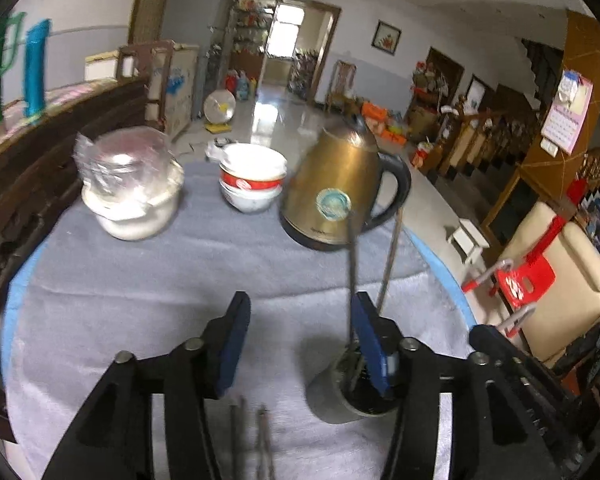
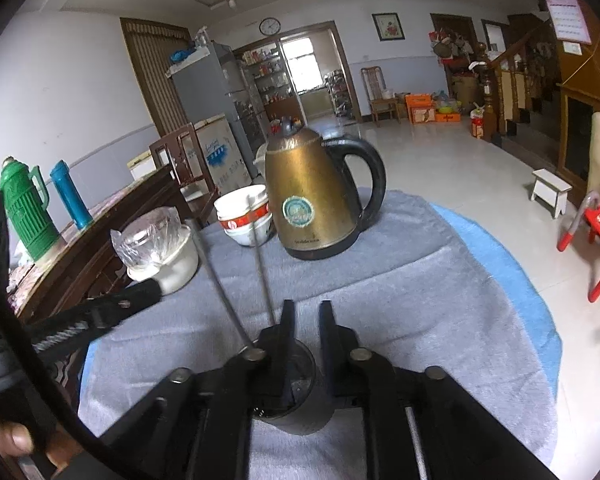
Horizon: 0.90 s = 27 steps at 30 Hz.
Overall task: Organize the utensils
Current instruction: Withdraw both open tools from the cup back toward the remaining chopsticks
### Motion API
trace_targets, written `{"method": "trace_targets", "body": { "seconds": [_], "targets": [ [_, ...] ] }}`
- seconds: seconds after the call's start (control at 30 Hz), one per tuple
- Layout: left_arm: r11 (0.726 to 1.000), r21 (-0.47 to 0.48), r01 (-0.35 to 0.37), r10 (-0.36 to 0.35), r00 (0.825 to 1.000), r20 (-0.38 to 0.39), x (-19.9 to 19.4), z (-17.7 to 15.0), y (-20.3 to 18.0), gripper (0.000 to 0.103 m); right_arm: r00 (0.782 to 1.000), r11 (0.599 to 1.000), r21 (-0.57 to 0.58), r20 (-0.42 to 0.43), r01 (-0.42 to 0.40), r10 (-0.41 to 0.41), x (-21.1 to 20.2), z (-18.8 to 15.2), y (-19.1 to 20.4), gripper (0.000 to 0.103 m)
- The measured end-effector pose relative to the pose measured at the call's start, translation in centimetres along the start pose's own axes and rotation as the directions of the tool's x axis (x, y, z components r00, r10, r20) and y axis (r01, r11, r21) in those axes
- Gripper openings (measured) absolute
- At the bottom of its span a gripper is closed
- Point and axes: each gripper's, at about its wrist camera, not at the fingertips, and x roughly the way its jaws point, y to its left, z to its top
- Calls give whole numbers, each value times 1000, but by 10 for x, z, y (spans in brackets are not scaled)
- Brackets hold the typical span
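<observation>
Chopsticks point(image 1: 252, 436), two thin metal ones, lie on the grey fleecy surface point(image 1: 140, 280) just under my left gripper point(image 1: 300, 344), whose fingers stand released and apart. My right gripper point(image 2: 306, 324) straddles the holder cup's point(image 2: 300, 412) rim, fingers slack, gripping nothing; two more rods point(image 2: 260, 264) lean inside it. Ahead, a brass kettle point(image 2: 316, 200), stacked bowls point(image 1: 252, 184) and a wrapped jar point(image 1: 128, 172) crowd the far edge.
</observation>
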Motion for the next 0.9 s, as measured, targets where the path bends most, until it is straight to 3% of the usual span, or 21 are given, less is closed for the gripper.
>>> {"method": "trace_targets", "body": {
  "seconds": [0.03, 0.1, 0.13, 0.23, 0.37, 0.6, 0.77, 0.9],
  "targets": [
    [1000, -4, -8, 9, 1000, 14, -6, -1, 5, 64, 1000, 1000, 1, 9, 1, -1, -5, 0, 0, 33],
    [999, -13, -41, 42, 998, 48, -22, -9, 22, 70, 999, 1000, -1, 38, 7, -7, -18, -2, 1, 77],
    [998, -15, -62, 63, 996, 61, -28, -16, 32, 71, 998, 1000, -9, 61, 15, -14, -25, -4, 3, 79],
    [991, -3, -132, 132, 990, 54, -35, -44, 57, 72, 998, 999, -30, 66, 21, -19, -38, -13, 9, 79],
    [976, -5, -216, 216, 976, -21, -31, -90, 92, 73, 999, 999, -32, 21, 37, -37, -41, -37, 16, 79],
    [949, -56, -309, 295, 938, -181, -28, -168, 141, 72, 985, 997, -40, -160, 59, -65, -29, -111, 23, 79],
    [945, -47, -325, 309, 928, -206, -37, -186, 145, 72, 960, 998, 4, -275, 60, -57, -22, -161, 20, 79],
    [943, -24, -332, 320, 925, -206, -39, -188, 139, 73, 943, 999, 3, -331, 46, -42, -17, -172, 26, 79]
  ]
}}
